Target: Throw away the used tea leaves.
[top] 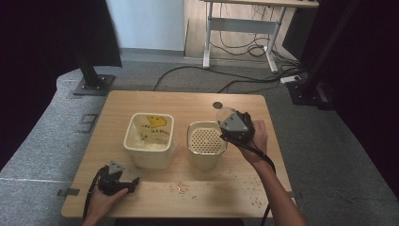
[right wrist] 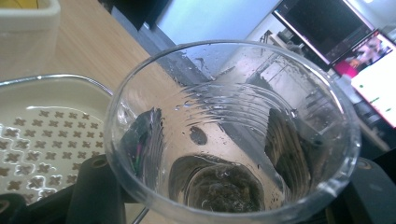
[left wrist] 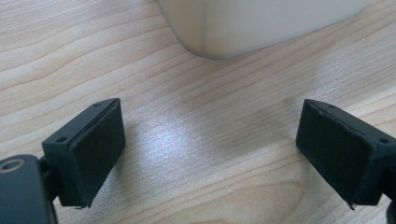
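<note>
High view: one wooden bench [top: 141,197], light grain, rounded corners. On it two cream tubs side by side. Tub with bag [top: 148,140], left of centre: one, roughly square, lined with a clear plastic bag that carries a yellow printed mark; its lettering is too small to read. Tub with strainer insert [top: 205,143], right of centre: one, fitted with a perforated tray of small cross-shaped holes. Scattered crumbs [top: 179,187]: a small cluster on the bench in front of the tubs, with more specks toward the right front edge.

Left gripper [top: 123,182]: one, held low at the front left of the bench, near the front of the tub with bag; in the left gripper view its jaws stand wide apart over bare wood, nothing between them.

Right gripper [top: 225,123]: one, at the right rim of the strainer tub, jaws closed against a clear plastic cup [right wrist: 232,130].

Cup: one, ribbed, transparent, wet with droplets inside, tilted toward the strainer tub. No writing legible on it.
</note>
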`<state>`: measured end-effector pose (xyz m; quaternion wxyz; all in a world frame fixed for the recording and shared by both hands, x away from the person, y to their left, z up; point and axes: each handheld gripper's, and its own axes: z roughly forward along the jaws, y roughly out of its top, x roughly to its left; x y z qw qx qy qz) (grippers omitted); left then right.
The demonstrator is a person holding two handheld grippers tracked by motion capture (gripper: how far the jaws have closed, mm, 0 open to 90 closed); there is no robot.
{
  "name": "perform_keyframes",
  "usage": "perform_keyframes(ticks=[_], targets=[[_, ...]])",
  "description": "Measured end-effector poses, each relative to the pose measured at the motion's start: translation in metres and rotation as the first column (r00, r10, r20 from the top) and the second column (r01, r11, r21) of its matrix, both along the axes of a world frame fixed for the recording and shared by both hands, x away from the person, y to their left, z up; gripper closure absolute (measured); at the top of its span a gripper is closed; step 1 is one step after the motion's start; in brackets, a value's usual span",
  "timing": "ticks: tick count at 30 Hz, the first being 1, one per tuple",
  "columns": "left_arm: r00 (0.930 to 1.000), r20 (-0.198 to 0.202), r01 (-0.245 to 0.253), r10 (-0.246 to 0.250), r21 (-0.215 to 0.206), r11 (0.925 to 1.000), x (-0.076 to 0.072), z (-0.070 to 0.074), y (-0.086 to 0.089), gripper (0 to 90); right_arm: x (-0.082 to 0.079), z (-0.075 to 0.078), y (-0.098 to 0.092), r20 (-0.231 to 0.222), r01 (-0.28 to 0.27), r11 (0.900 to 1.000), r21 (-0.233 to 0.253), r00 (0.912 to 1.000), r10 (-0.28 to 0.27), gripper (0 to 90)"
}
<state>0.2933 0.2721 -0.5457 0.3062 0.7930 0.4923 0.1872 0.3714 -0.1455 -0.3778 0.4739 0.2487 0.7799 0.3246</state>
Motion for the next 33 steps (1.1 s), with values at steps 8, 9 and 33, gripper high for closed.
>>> perform_keyframes(ticks=[8,9,33], targets=[[1.0,-0.001,0.004,-0.004,0.0,1.0,0.0,0.0,0.0,8.1,0.0,0.001,0.013,0.008,-0.01,0.997,-0.073,0.9999,0.011,37.1],[1.0,-0.001,0.005,-0.005,0.001,1.0,0.0,0.0,0.0,8.1,0.0,0.001,0.012,0.004,-0.012,0.997,-0.079,0.9999,0.012,37.1],[1.0,-0.004,0.004,-0.004,0.0,1.0,0.001,0.0,0.0,8.1,0.006,-0.013,0.048,0.159,0.048,0.779,-0.625,0.9849,0.067,37.4]])
